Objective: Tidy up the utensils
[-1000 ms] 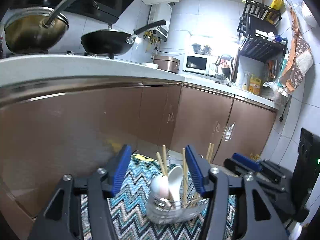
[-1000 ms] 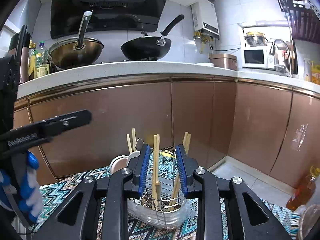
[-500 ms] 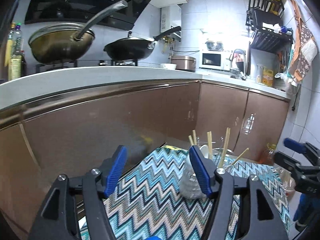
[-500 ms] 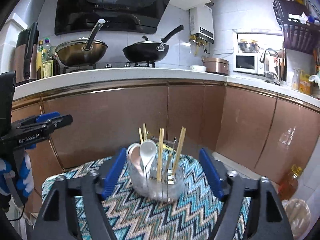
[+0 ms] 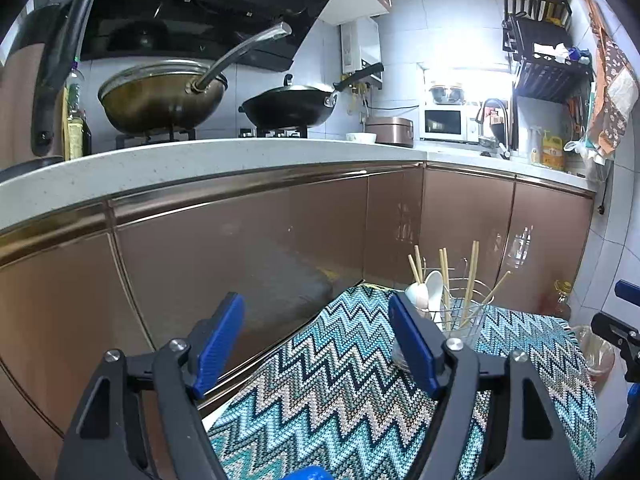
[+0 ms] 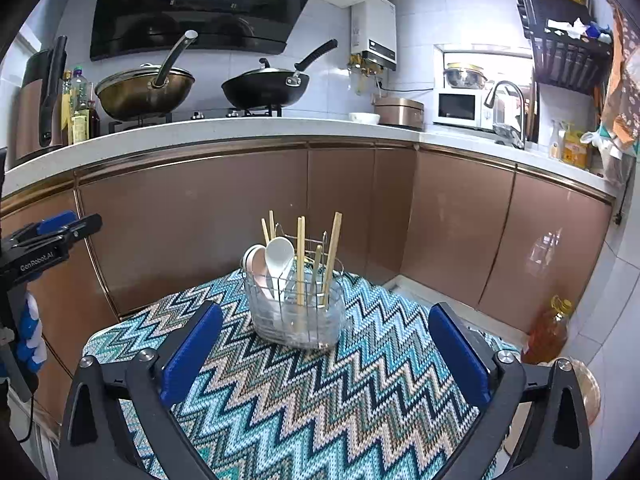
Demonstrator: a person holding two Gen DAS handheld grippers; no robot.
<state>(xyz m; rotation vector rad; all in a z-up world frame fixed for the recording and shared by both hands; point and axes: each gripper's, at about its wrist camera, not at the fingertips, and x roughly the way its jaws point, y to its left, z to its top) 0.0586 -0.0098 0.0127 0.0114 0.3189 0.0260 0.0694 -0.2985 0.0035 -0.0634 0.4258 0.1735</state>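
Note:
A clear utensil holder (image 6: 298,312) with a wire insert stands on a zigzag-patterned cloth (image 6: 304,396). Upright in it are several wooden chopsticks (image 6: 300,260) and white spoons (image 6: 278,258). My right gripper (image 6: 326,310) hangs back from the holder with its jaws opening wide and nothing between the pads. In the left wrist view the holder (image 5: 454,312) sits just beyond the right blue finger (image 5: 412,344). My left gripper (image 5: 315,300) is over the cloth's near-left part, jaws opening, nothing between them. Each gripper shows at the edge of the other's view.
Brown cabinet doors (image 6: 240,220) stand close behind the cloth-covered table. On the counter (image 6: 240,130) above are two woks. An oil bottle (image 6: 546,332) stands on the floor at the right. The cloth's left edge (image 5: 248,396) drops off near the cabinets.
The right gripper let go of chopsticks in the holder, opened wide and drew back. The left gripper also drew back and swung left, so the holder now lies to its right.

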